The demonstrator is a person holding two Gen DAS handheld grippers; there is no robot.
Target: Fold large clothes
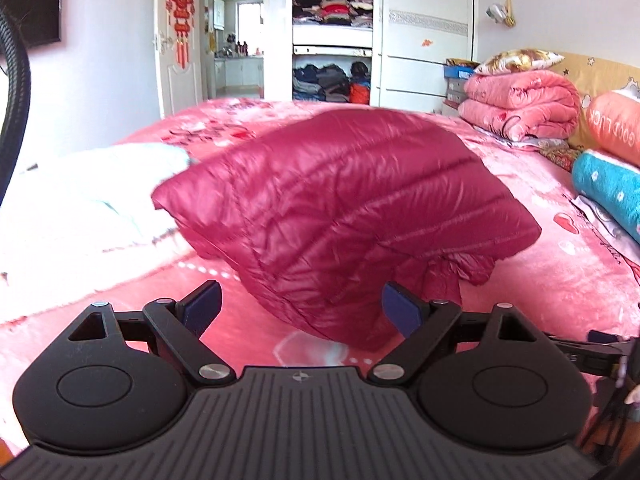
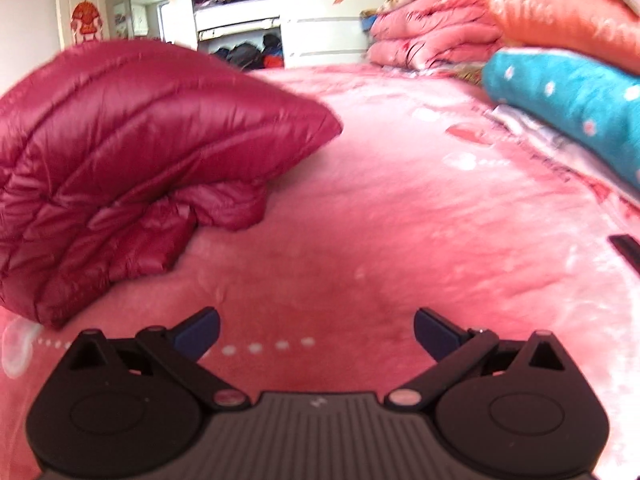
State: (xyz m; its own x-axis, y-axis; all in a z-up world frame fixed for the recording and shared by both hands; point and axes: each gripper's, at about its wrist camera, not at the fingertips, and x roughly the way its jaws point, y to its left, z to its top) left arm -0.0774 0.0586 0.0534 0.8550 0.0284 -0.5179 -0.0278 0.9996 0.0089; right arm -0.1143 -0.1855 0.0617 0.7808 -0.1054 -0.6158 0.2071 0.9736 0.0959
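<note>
A dark red quilted down jacket point(image 1: 340, 208) lies folded into a puffy bundle on the pink bed cover point(image 1: 560, 280). My left gripper point(image 1: 302, 310) is open just in front of the bundle's near corner, with nothing between its blue pads. In the right wrist view the same jacket point(image 2: 132, 152) fills the left side, with a crumpled part sticking out underneath. My right gripper point(image 2: 316, 334) is open over bare bed cover point(image 2: 400, 220), to the right of the jacket and apart from it.
A pale, overexposed garment point(image 1: 80, 204) lies left of the jacket. Folded pink quilts point(image 1: 520, 104), an orange pillow point(image 1: 616, 124) and a teal dotted roll point(image 2: 568, 100) line the bed's right side. An open wardrobe point(image 1: 332, 40) with stacked clothes stands behind.
</note>
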